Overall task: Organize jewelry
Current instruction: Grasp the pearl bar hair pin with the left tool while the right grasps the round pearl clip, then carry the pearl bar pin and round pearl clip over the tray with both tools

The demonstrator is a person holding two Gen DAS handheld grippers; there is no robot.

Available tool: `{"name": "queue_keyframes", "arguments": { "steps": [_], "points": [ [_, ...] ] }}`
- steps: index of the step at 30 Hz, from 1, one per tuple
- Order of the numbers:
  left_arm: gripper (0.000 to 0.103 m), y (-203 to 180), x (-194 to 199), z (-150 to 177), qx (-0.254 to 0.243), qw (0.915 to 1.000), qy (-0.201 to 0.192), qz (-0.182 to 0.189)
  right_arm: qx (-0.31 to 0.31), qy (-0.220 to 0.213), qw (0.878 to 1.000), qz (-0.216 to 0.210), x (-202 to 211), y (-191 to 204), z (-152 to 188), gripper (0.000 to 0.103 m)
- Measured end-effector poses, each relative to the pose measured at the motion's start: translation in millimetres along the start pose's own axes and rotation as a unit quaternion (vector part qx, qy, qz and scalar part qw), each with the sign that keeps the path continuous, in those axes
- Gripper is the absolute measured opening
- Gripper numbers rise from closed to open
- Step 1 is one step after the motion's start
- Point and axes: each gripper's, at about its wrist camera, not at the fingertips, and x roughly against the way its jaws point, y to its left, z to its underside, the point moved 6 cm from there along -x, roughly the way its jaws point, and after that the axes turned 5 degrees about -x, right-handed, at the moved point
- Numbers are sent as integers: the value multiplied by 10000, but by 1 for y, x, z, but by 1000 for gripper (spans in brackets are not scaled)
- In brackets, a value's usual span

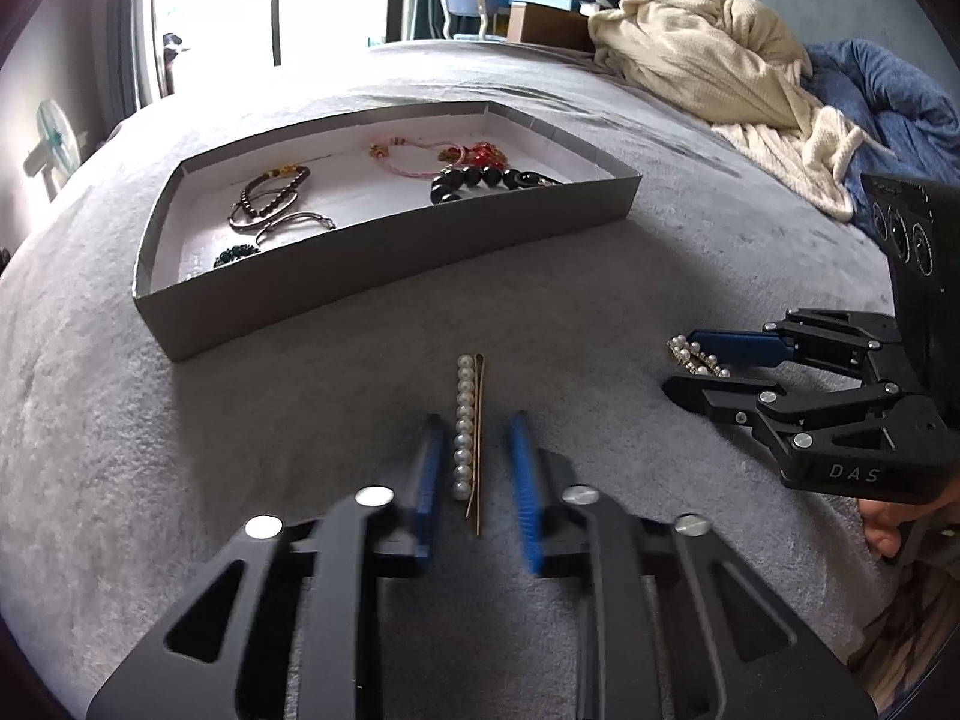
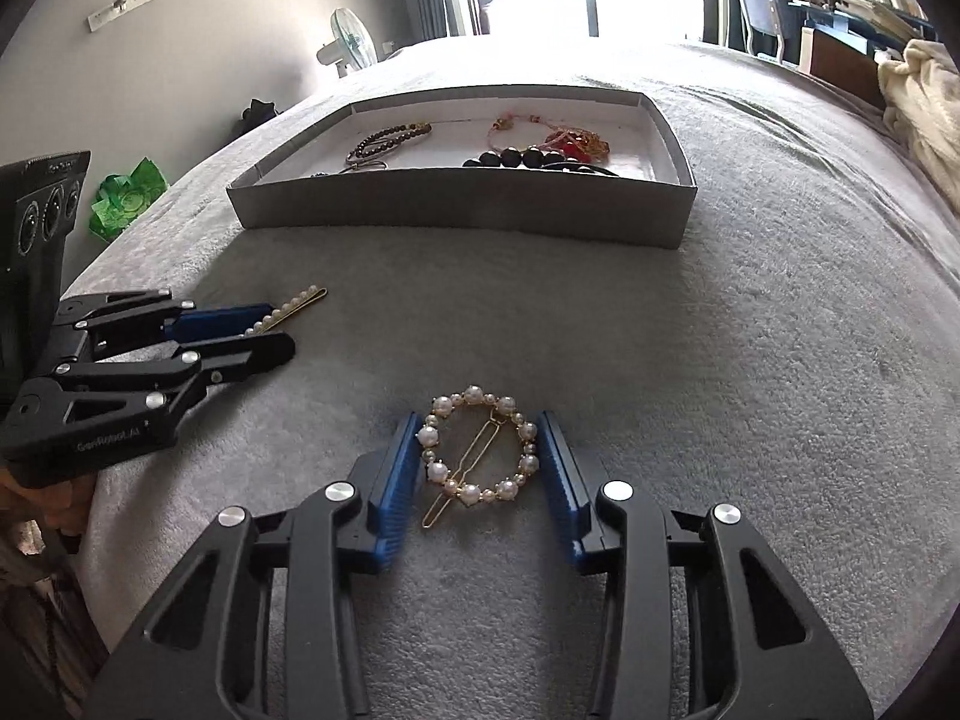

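The left gripper (image 1: 474, 468) points down at the grey bedspread (image 1: 300, 420) with its blue pads narrowed around a straight hair clip (image 1: 468, 426) — a single row of round white pearls on a thin gold pin. The left pad sits right against the pearls; on the other side a slim gap shows between the pin and the right pad, so the clip lies between the jaws rather than plainly pinched.

The right gripper (image 2: 480, 468) has its jaws partly open around a round hair clip (image 2: 478, 447), a ring of large and small pearls on a gold frame with a gold clasp bar slanting across its middle and poking out towards the gripper. Both pads stand just beside the ring; whether they touch it cannot be told. No earlier view is given.

Ahead of both grippers, well past the clips, sits a shallow grey box (image 1: 384, 252) with a white inside. In it lie a dark beaded bracelet (image 1: 273, 186), silver hoops (image 1: 294, 222), a pink cord bracelet (image 1: 414, 159), a red ornament (image 1: 480, 153) and a string of big black beads (image 1: 474, 180).
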Motion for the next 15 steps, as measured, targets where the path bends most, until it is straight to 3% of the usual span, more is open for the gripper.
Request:
{"name": "queue_keyframes", "arguments": {
  "steps": [2, 15],
  "points": [
    [8, 4, 3, 2, 134, 9999, -57, 59, -44, -84, 9999, -92, 4, -1, -1, 39],
    [8, 3, 23, 2, 260, 9985, -430, 202, -135, -327, 9992, -197, 15, -3, -4, 39]
  ]
}}
